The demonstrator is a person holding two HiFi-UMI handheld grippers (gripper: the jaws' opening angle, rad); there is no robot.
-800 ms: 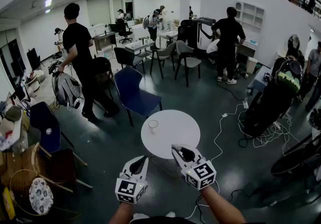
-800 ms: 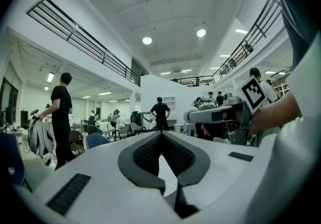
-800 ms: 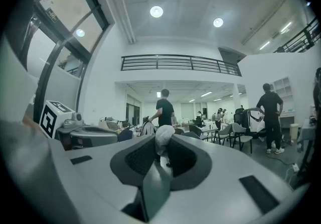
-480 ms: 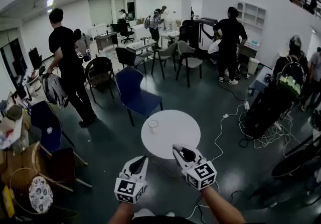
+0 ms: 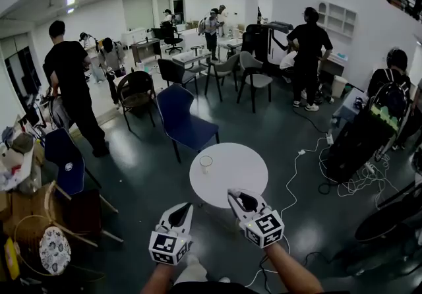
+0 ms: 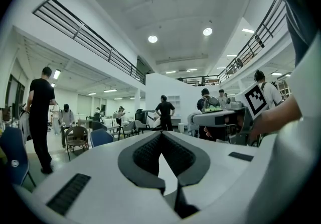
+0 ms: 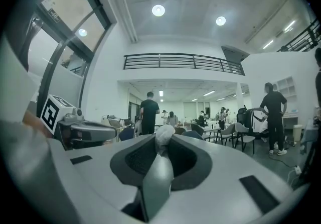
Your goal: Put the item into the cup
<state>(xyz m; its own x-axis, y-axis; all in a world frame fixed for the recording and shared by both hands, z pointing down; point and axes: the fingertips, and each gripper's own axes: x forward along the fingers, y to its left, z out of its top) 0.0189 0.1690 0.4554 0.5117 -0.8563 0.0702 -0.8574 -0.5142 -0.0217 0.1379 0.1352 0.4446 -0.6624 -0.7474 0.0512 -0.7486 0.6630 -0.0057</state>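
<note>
Right claw [image 7: 163,142]: clamped on the item [image 7: 164,131], a small white crumpled wad. It's pinched at the very tips and pokes out past them. Can't tell the material.

Left claw [image 6: 161,135]: tips together, nothing between them. There's only a narrow wedge of gap behind the tips.

From the head view:
- I hold both claws out in front of me, side by side and apart from each other.
- The right claw's tips sit at the near edge of the round white table [image 5: 244,167].
- The left claw is short of the table, over the dark floor, off the table's near-left side.
- The cup [image 5: 206,163] is clear and upright on the left part of the tabletop. It's too small here to see inside.
- The item is not in the cup. It's in the right claw, near the table's front rim, with the cup farther out and to the left, well apart from it.

Around the table:
- A blue chair [image 5: 188,124] stands just beyond it.
- A white cable [image 5: 290,177] snakes over the floor on its right.
- Several people stand among desks and chairs farther back.
</note>
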